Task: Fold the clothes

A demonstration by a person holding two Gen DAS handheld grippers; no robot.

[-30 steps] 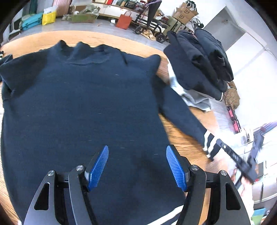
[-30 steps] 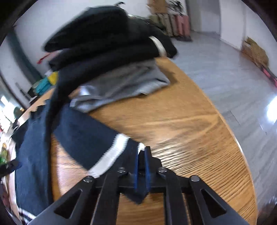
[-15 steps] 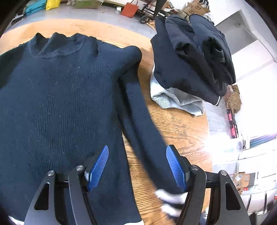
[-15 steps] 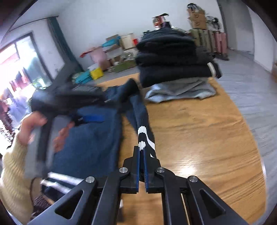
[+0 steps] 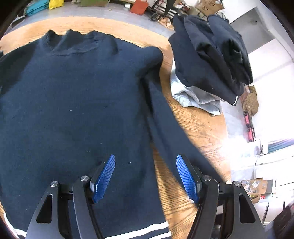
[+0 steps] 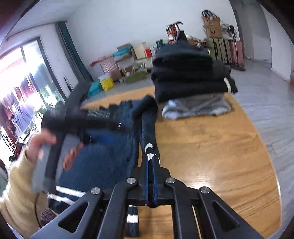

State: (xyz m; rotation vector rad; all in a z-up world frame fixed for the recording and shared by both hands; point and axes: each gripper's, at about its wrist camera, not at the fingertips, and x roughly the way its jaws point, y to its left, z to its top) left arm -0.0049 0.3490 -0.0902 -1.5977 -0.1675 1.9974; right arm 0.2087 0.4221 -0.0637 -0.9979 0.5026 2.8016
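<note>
Lifted off the tabletop (image 6: pixel 211 147), the navy knit sweater's (image 5: pixel 73 110) striped-cuff sleeve (image 6: pixel 148 128) now hangs from clenched right tongs (image 6: pixel 150 176). Left tongs (image 5: pixel 145 176) hover released; folding has barely begun.

A rounded wooden tabletop (image 6: pixel 211 147) with visible grain stands on a pale grey floor (image 6: pixel 272 103). White walls (image 6: pixel 114 23) close the room. At the left, a large window (image 6: pixel 20 82) lets in bright daylight beside a dark teal curtain (image 6: pixel 71 53). Along the far wall lies clutter: cardboard boxes (image 6: pixel 211 25), a yellow bag (image 6: pixel 106 84), a turquoise case (image 6: pixel 94 87), a row of suitcases (image 6: pixel 227 51) and a standing fan (image 6: pixel 229 31). In the left wrist view an orange-red bag (image 5: pixel 139 7) sits on the floor beyond the tabletop.
</note>
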